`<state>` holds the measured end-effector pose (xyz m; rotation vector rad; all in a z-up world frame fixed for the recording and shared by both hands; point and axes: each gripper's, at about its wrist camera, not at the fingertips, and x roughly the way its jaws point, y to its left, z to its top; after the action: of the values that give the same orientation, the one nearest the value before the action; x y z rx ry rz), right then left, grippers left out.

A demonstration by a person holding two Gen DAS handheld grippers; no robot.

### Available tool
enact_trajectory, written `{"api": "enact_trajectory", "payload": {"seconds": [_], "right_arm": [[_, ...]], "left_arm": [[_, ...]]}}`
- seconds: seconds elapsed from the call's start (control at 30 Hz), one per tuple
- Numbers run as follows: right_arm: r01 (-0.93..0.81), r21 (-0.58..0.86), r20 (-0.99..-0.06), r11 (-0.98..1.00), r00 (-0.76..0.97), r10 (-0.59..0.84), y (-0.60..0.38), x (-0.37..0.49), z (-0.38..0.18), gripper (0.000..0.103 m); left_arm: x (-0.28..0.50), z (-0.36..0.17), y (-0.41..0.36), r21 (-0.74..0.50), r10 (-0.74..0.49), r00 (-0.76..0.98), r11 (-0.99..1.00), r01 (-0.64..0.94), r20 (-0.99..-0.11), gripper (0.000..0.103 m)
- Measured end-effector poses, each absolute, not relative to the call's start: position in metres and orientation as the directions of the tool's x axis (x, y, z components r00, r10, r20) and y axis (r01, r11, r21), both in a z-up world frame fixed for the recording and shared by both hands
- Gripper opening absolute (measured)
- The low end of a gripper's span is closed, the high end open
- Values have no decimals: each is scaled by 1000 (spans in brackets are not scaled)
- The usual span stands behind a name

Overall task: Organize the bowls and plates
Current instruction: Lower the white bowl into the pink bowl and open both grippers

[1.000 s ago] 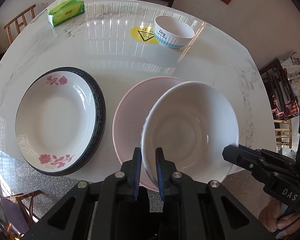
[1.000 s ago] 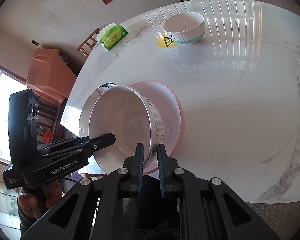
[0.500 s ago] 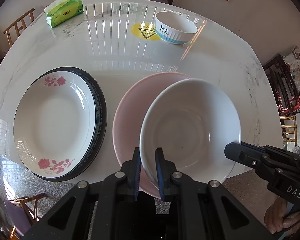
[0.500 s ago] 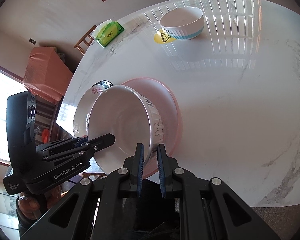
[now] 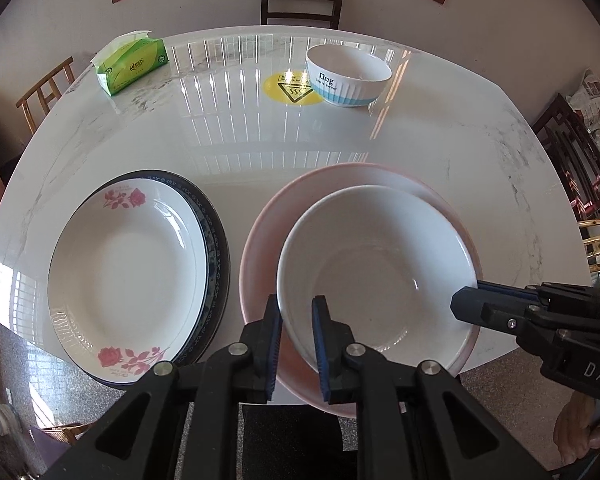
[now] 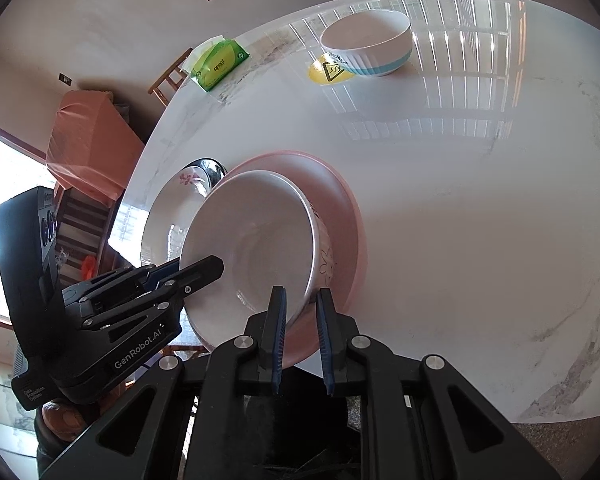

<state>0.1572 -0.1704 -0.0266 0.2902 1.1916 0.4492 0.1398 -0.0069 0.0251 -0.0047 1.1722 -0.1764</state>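
A big white bowl (image 5: 376, 268) sits inside a wider pink bowl (image 5: 268, 232) near the front edge of the round marble tabletop (image 5: 260, 136); the left hand-held gripper (image 5: 296, 344) is clamped on the white bowl's near rim, one pad inside and one pad outside; the right hand-held gripper (image 6: 302, 332) is clamped on the same bowl's rim at the other side, and in the left view it pokes in from the right (image 5: 472, 306). Just beside the pink bowl, on the left, a white plate with pink roses (image 5: 128, 276) lies on top of a dark blue-edged plate (image 5: 216, 240). Far back on the tabletop stands a small white bowl with blue stripes (image 5: 348, 76), touching a yellow warning sticker (image 5: 288, 90); a green tissue pack (image 5: 132, 66) lies well apart at the back left.
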Motion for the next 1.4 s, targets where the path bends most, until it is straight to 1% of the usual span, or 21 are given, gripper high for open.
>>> {"api": "enact_trajectory", "payload": {"seconds": [0.1, 0.4, 0.53, 0.63, 0.7, 0.8, 0.87, 0.97, 1.03, 1.2, 1.33, 1.4], "right_arm": [[-191, 449, -821, 873, 298, 487, -171, 157, -27, 17], [-225, 447, -799, 866, 334, 500, -172, 150, -26, 17], [-225, 493, -767, 840, 343, 542, -177, 149, -26, 18], [-213, 513, -750, 831, 360, 555, -182, 150, -25, 19], [-215, 517, -745, 828, 363, 560, -184, 151, -25, 22], [-225, 517, -733, 826, 382, 562, -188, 152, -24, 22], [-228, 498, -733, 836, 405, 547, -191, 153, -22, 22], [-243, 415, -748, 877, 458, 481, -196, 154, -19, 28], [-245, 390, -747, 888, 480, 460, -200, 156, -19, 28], [-236, 370, -737, 899, 514, 439, -211, 164, -22, 28], [-216, 389, -737, 895, 510, 443, -221, 174, -30, 28], [-208, 397, -738, 894, 507, 446, -224, 178, -35, 30]], "left_arm": [[139, 26, -6, -74, -128, 405, 986, 147, -905, 19], [133, 24, -11, -7, -94, 486, 984, 176, -869, 19], [131, 29, -13, 45, -65, 547, 982, 185, -834, 19], [130, 33, -13, 61, -60, 574, 980, 189, -816, 19], [129, 35, -13, 75, -55, 596, 979, 190, -801, 20], [128, 37, -13, 94, -46, 619, 977, 192, -784, 20], [128, 39, -13, 100, -43, 632, 977, 189, -774, 20], [129, 41, -15, 116, -38, 647, 974, 194, -762, 20], [130, 42, -17, 129, -32, 660, 973, 194, -751, 20], [136, 43, -23, 170, -11, 681, 965, 199, -733, 21], [143, 44, -27, 198, 3, 690, 959, 203, -724, 21], [147, 43, -30, 204, 8, 690, 958, 203, -724, 21]]}}
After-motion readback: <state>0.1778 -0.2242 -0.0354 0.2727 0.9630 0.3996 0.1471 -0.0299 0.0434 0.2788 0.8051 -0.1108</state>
